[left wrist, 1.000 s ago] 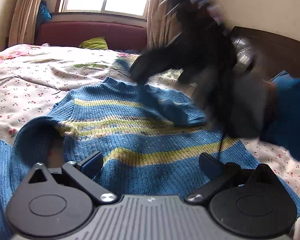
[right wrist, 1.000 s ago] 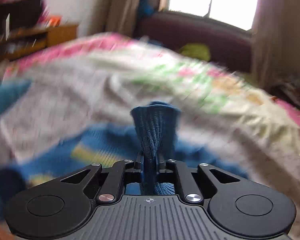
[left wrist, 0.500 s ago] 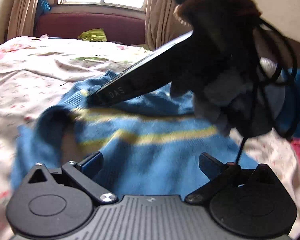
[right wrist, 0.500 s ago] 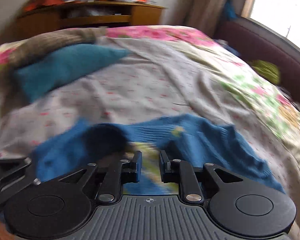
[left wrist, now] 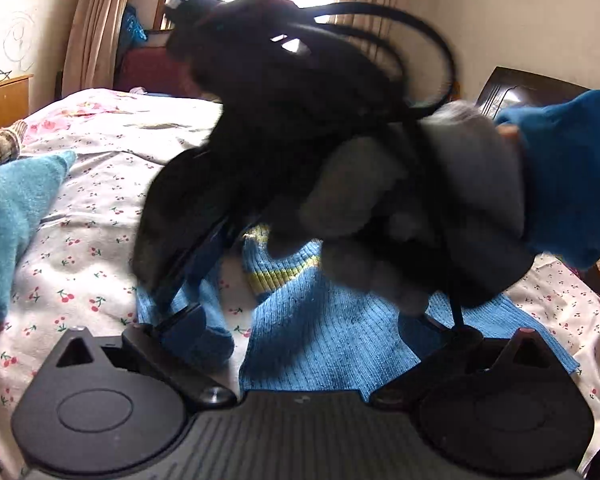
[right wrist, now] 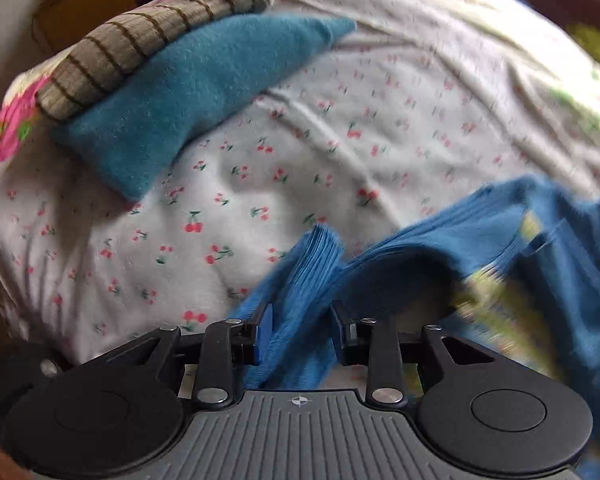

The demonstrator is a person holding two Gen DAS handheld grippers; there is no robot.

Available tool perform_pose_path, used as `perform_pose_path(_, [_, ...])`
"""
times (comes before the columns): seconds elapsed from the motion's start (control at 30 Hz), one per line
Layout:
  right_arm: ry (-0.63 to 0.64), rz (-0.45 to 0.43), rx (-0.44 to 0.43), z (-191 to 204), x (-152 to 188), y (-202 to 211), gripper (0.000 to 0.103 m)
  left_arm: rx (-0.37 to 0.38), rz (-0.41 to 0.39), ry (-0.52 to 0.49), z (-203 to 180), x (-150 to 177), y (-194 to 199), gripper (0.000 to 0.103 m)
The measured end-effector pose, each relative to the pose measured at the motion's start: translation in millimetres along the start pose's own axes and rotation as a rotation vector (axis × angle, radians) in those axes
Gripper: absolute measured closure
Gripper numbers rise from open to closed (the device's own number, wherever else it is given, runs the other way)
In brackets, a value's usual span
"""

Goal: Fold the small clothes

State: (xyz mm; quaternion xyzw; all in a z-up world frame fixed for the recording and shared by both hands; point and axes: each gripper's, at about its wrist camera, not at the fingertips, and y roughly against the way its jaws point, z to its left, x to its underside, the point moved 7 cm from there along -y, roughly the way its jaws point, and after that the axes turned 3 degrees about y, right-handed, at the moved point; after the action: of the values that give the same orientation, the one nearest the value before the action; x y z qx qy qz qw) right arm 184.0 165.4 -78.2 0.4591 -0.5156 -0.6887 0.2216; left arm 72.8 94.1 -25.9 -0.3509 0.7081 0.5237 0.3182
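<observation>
A blue knit sweater with yellow stripes (left wrist: pixel 332 332) lies on the cherry-print bed sheet (left wrist: pixel 80 280). My left gripper (left wrist: pixel 322 326) hovers low over its near part, open wide, with nothing between the fingers. A grey-gloved hand (left wrist: pixel 460 200) holds my right gripper across the left wrist view, blurred and pointing steeply down at the sweater's left side. In the right wrist view the right gripper (right wrist: pixel 302 332) has its jaws opening, and a ribbed blue sleeve (right wrist: pixel 312 280) runs loosely between them. The sweater body (right wrist: pixel 540 248) spreads to the right, blurred.
A folded teal cloth (right wrist: pixel 188 92) and a brown-striped beige garment (right wrist: pixel 140 40) lie at the bed's far side; the teal cloth (left wrist: pixel 8 220) also shows at the left. A wooden cabinet (left wrist: pixel 4 100), curtains and a dark headboard (left wrist: pixel 520 92) ring the bed.
The right gripper, shut on the sleeve cuff a second ago, has spread its jaws, swung left and tipped downward. The left gripper has drifted, staying open.
</observation>
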Motion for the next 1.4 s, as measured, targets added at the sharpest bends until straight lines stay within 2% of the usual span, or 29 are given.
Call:
perform_pose_path(0.07, [0.057,-0.017,0.025,10,-4,-4,0.091,-0.008,0.002,-0.005,3,1,-1,0.0])
perform_pose_path(0.13, [0.081,-0.029,0.02,15,-10,-4,0.096,-0.007,-0.008,0.015,7,-1,0,0.0])
perform_pose_path(0.23, [0.057,-0.116,-0.029,8,-28,21,0.097,-0.004,-0.016,0.048,13,-3,0,0.0])
perform_pose_path(0.33, [0.016,-0.255,-0.034,-9,-42,66,0.097,-0.018,-0.023,0.051,13,-2,-1,0.0])
perform_pose_path(0.43, [-0.064,-0.426,-0.037,-44,-42,124,0.097,-0.033,-0.035,0.042,10,-4,-7,0.0])
perform_pose_path(0.57, [-0.221,-0.67,0.015,-114,-5,199,0.097,0.0,-0.039,0.011,-10,-13,-19,0.0])
perform_pose_path(0.63, [-0.337,-0.776,0.112,-157,31,227,0.096,0.033,-0.033,-0.016,-23,-17,-32,0.0])
perform_pose_path(0.7, [-0.458,-0.845,0.224,-197,77,240,0.089,0.067,-0.03,-0.056,-43,-21,-45,0.0])
perform_pose_path(0.73, [-0.518,-0.847,0.278,-213,100,240,0.089,0.081,-0.031,-0.079,-53,-22,-50,0.0])
perform_pose_path(0.83, [-0.667,-0.706,0.347,-245,159,215,0.086,0.106,-0.013,-0.135,-76,-19,-69,0.0])
perform_pose_path(0.9, [-0.719,-0.643,0.36,-251,186,197,0.085,0.112,0.007,-0.134,-84,-17,-81,0.0])
perform_pose_path(0.97, [-0.75,-0.604,0.341,-250,198,181,0.085,0.101,0.02,-0.131,-86,-15,-91,0.0])
perform_pose_path(1.07, [-0.662,-0.553,0.345,-240,186,155,0.081,0.063,0.029,-0.135,-82,-13,-107,0.0])
perform_pose_path(1.23, [-0.259,-0.421,0.482,-206,139,120,0.062,0.008,-0.001,-0.084,-59,-22,-127,0.0])
perform_pose_path(1.3, [-0.227,-0.407,0.485,-204,129,111,0.06,0.001,0.004,-0.072,-47,-19,-130,0.0])
perform_pose_path(1.4, [-0.288,-0.419,0.51,-216,123,110,0.057,-0.015,0.032,-0.06,-31,-12,-134,0.0])
